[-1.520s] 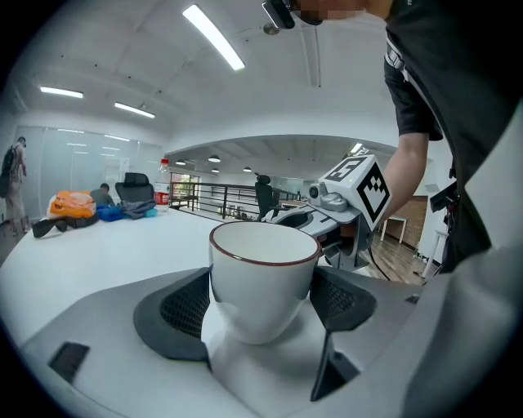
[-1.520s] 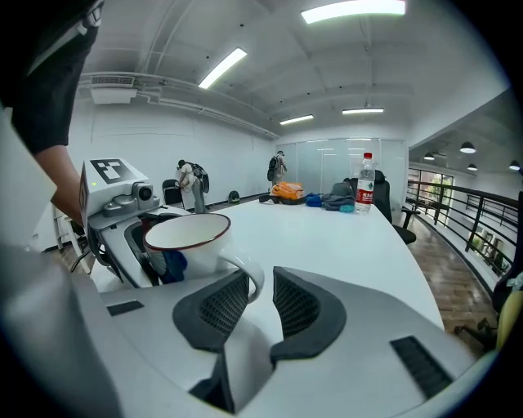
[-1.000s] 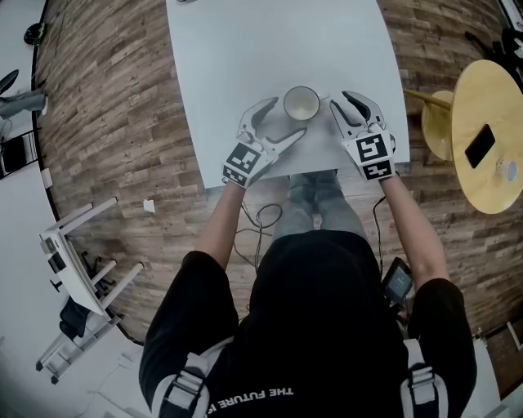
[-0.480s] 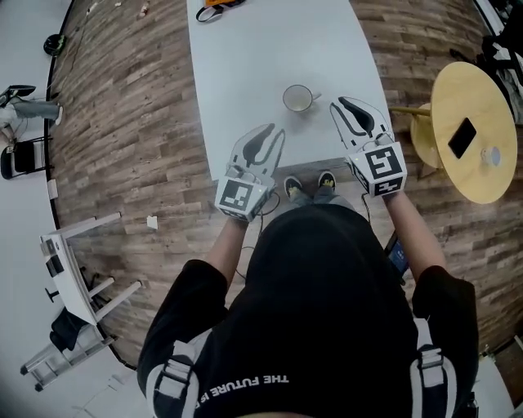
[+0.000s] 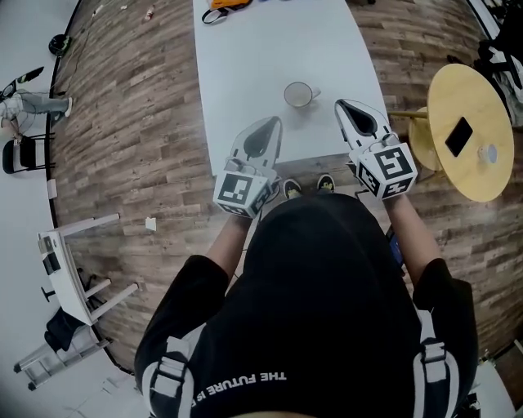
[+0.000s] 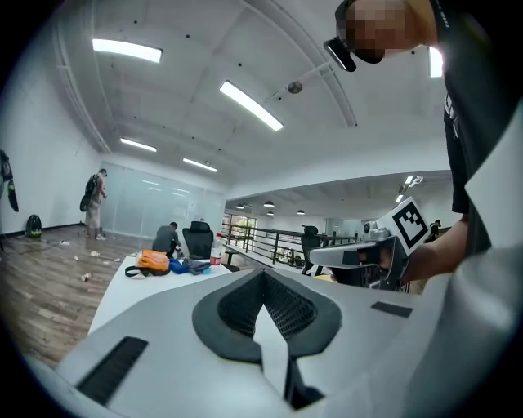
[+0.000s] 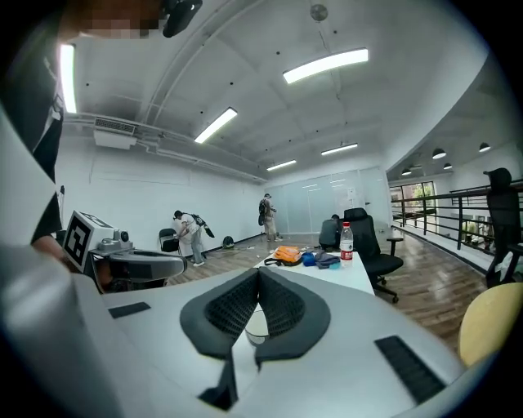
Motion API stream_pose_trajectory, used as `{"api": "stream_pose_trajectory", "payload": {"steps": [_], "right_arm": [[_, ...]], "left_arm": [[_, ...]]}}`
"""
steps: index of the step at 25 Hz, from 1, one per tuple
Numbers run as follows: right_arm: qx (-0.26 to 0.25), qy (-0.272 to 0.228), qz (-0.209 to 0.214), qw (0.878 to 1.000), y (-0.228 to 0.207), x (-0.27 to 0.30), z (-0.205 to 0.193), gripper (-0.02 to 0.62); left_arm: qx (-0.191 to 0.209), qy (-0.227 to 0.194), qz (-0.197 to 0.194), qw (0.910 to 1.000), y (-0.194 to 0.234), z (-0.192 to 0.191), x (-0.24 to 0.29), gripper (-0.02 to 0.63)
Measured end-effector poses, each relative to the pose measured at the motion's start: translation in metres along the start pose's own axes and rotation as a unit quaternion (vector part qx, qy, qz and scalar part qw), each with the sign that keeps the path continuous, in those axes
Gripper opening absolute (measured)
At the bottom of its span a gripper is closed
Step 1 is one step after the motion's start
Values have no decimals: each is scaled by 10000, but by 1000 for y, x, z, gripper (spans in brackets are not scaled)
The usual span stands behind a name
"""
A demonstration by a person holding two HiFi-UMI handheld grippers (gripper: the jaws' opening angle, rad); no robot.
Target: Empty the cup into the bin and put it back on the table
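Observation:
The white cup (image 5: 299, 95) stands upright on the white table (image 5: 261, 49), a little back from its near edge. My left gripper (image 5: 270, 124) hovers over the near edge, left of and nearer than the cup, jaws shut and empty. My right gripper (image 5: 342, 105) is to the cup's right, also shut on nothing. In the right gripper view the pads (image 7: 282, 306) meet, and a sliver of the cup (image 7: 255, 326) shows below them. In the left gripper view the closed pads (image 6: 282, 309) hold nothing. No bin is in view.
An orange bag (image 5: 221, 4) and a water bottle (image 7: 346, 241) sit at the table's far end. A round yellow table (image 5: 482, 163) with a phone (image 5: 458, 136) stands to the right. A white rack (image 5: 69, 277) lies on the wood floor at left. People stand far off.
Both grippers went from open beside the cup to shut, and drew back toward the table's near edge. The cup stayed in place on the table.

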State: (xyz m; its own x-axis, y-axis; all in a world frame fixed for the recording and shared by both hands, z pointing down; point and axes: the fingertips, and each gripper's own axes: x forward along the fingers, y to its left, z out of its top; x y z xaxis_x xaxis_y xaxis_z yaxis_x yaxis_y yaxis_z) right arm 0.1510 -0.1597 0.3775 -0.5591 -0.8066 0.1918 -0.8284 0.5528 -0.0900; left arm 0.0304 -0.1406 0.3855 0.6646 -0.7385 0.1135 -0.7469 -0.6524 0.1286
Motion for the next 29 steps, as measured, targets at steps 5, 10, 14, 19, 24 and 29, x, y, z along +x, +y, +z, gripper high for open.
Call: {"api": "stream_pose_trajectory", "payload": {"steps": [5, 10, 14, 19, 24, 29], "right_arm": [[-47, -8, -148, 9999, -8, -6, 4, 15], [-16, 10, -238, 9997, -9, -11, 3, 15], [-27, 17, -243, 9997, -11, -11, 2, 15], [-40, 16, -246, 9997, -13, -10, 2, 15], [-49, 56, -242, 9997, -14, -5, 1, 15], [-106, 60, -230, 9997, -17, -5, 0, 15]], "left_arm": [[-21, -10, -24, 10000, 1, 2, 1, 21], [-2, 2, -128, 9999, -6, 3, 4, 21], [11, 22, -178, 9998, -8, 3, 7, 21], [-7, 33, -187, 9998, -8, 3, 10, 21], [42, 79, -207, 9997, -7, 1, 13, 21], [-1, 95, -178, 9998, -6, -2, 15, 21]]}}
